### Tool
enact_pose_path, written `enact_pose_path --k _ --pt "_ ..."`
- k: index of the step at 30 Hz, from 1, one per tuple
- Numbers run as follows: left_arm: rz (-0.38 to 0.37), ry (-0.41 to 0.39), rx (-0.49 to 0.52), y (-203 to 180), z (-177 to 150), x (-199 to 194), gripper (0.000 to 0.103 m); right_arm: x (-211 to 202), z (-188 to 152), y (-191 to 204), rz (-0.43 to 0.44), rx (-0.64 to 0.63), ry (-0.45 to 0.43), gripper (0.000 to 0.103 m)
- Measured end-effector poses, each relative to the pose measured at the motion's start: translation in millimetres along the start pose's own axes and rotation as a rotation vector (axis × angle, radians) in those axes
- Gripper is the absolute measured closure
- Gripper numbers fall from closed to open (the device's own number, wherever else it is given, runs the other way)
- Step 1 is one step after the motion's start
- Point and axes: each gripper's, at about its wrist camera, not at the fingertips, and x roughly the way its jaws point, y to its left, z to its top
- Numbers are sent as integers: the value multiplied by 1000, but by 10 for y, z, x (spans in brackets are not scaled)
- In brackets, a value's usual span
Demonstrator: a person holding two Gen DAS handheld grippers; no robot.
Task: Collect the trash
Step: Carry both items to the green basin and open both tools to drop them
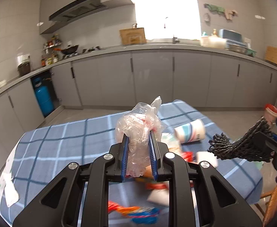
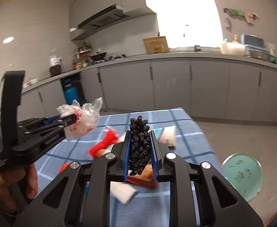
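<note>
My left gripper (image 1: 138, 135) is shut on a crumpled clear plastic bag (image 1: 138, 126) with red print, held above the table; it also shows in the right wrist view (image 2: 81, 122). My right gripper (image 2: 140, 132) is shut on a black knotted cord bundle (image 2: 140, 143), also seen at the right of the left wrist view (image 1: 238, 145). Below them on the blue checked tablecloth (image 1: 63, 141) lie a tipped paper cup (image 1: 190, 131), red and orange wrappers (image 1: 138, 211), a red net (image 2: 104, 143) and a white tissue (image 2: 122, 192).
A teal trash bin (image 2: 242, 176) stands on the floor right of the table. Grey kitchen cabinets (image 1: 151, 79) and a counter run along the back. A blue gas cylinder (image 1: 43, 98) sits in an open cabinet. A white rag (image 1: 9, 191) lies at the table's left edge.
</note>
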Motion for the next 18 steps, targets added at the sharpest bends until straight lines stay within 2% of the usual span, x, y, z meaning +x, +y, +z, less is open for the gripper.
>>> enact_pose_path --k 10,18 --pt "-122 2 87 -869 126 299 82 45 -35 -843 -162 84 -5 82" --pt "-242 48 147 -1676 100 619 82 88 -165 -1590 -291 145 18 82"
